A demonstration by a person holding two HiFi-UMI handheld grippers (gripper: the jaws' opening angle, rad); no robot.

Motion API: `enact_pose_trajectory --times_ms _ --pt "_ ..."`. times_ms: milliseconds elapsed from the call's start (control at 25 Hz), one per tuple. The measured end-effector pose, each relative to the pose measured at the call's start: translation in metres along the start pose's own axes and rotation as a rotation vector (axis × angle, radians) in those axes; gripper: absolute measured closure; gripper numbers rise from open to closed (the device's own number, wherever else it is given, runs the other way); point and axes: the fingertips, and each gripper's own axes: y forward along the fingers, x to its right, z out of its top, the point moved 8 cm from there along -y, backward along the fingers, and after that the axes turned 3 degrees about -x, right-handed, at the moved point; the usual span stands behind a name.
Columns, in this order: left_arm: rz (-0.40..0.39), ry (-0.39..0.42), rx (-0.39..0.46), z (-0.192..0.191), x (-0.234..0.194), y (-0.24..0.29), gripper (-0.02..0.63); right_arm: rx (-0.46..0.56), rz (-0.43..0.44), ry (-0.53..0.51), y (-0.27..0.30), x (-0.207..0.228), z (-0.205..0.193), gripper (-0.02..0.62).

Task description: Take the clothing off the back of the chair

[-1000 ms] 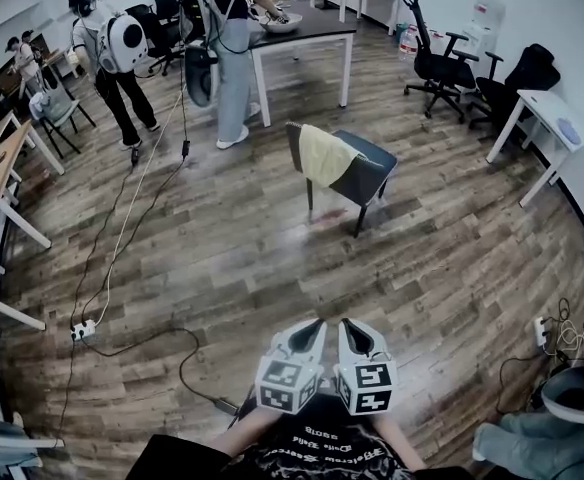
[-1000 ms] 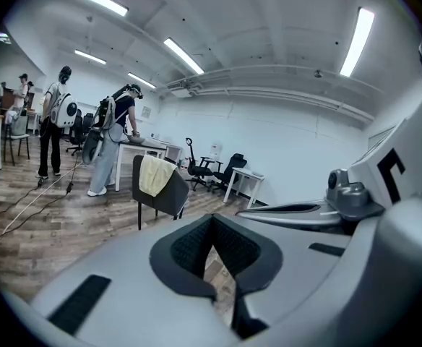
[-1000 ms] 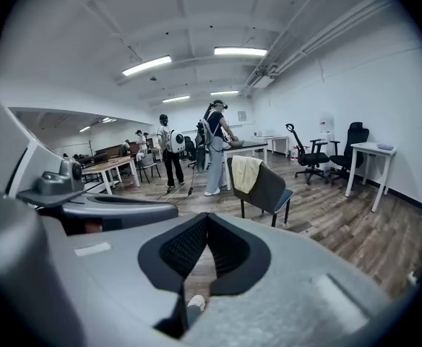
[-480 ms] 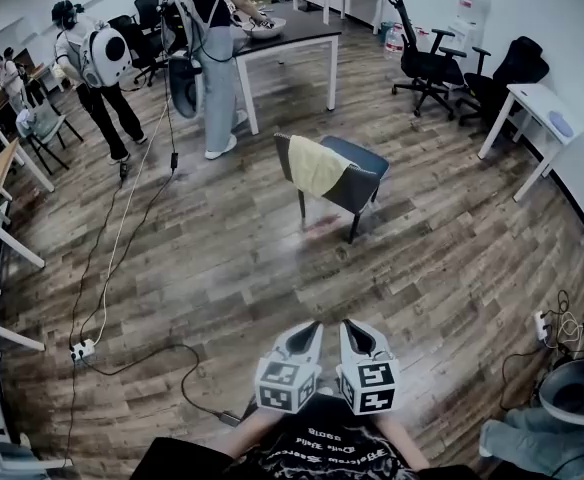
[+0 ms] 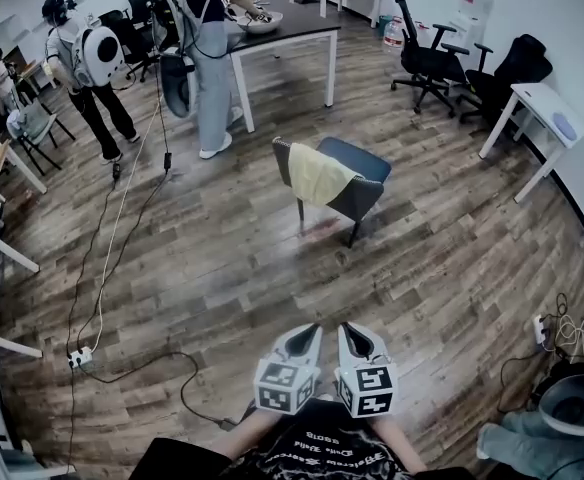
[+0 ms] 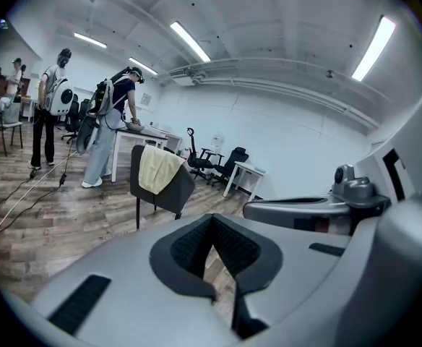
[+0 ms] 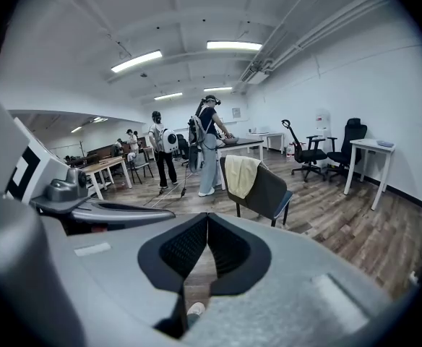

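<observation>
A pale yellow garment (image 5: pixel 318 172) hangs over the back of a dark chair (image 5: pixel 364 190) with a blue seat, standing mid-floor ahead of me. The same garment (image 6: pixel 158 168) (image 7: pixel 243 173) shows in both gripper views, draped over the chair (image 6: pixel 180 192) (image 7: pixel 270 191) back. My left gripper (image 5: pixel 311 329) and right gripper (image 5: pixel 349 327) are held side by side close to my body, well short of the chair. Both are shut with nothing between the jaws.
Two people (image 5: pixel 200 38) (image 5: pixel 84 63) with backpacks stand at the far left by a dark table (image 5: pixel 288 28). Cables (image 5: pixel 112 248) and a power strip (image 5: pixel 75 357) lie on the wood floor at left. Office chairs (image 5: pixel 427 58) and a white desk (image 5: pixel 543 108) stand at right.
The chair with the garment has come a little nearer and shifted left in the head view. Both grippers stay shut side by side.
</observation>
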Motion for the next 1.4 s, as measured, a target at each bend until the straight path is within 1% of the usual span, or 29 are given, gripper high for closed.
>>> enact_pose_trajectory --times_ms 280,400,520,680,880,1120,1400 --pt "0.016 -0.018 -0.010 0.019 -0.036 0.021 0.597 -0.071 0.032 0.028 0.041 0.004 0.010 0.591" --pt "-0.007 -0.044 -0.001 0.021 -0.045 0.029 0.597 -0.087 0.023 0.027 0.049 0.006 0.011 0.589" --pt "-0.031 -0.020 -0.001 0.034 -0.054 0.039 0.597 -0.077 -0.011 0.029 0.062 0.012 0.022 0.589" --pt "-0.046 0.009 -0.011 0.049 -0.068 0.050 0.597 -0.064 -0.046 0.057 0.077 0.016 0.035 0.590" --pt "-0.082 0.024 -0.028 0.063 -0.092 0.054 0.597 -0.059 -0.053 0.082 0.099 0.003 0.047 0.589" --pt "-0.132 0.044 -0.042 0.076 -0.110 0.064 0.597 -0.033 -0.088 0.107 0.115 -0.003 0.061 0.589" --pt "-0.135 0.062 -0.045 0.086 -0.118 0.068 0.597 -0.037 -0.095 0.131 0.118 -0.002 0.065 0.588"
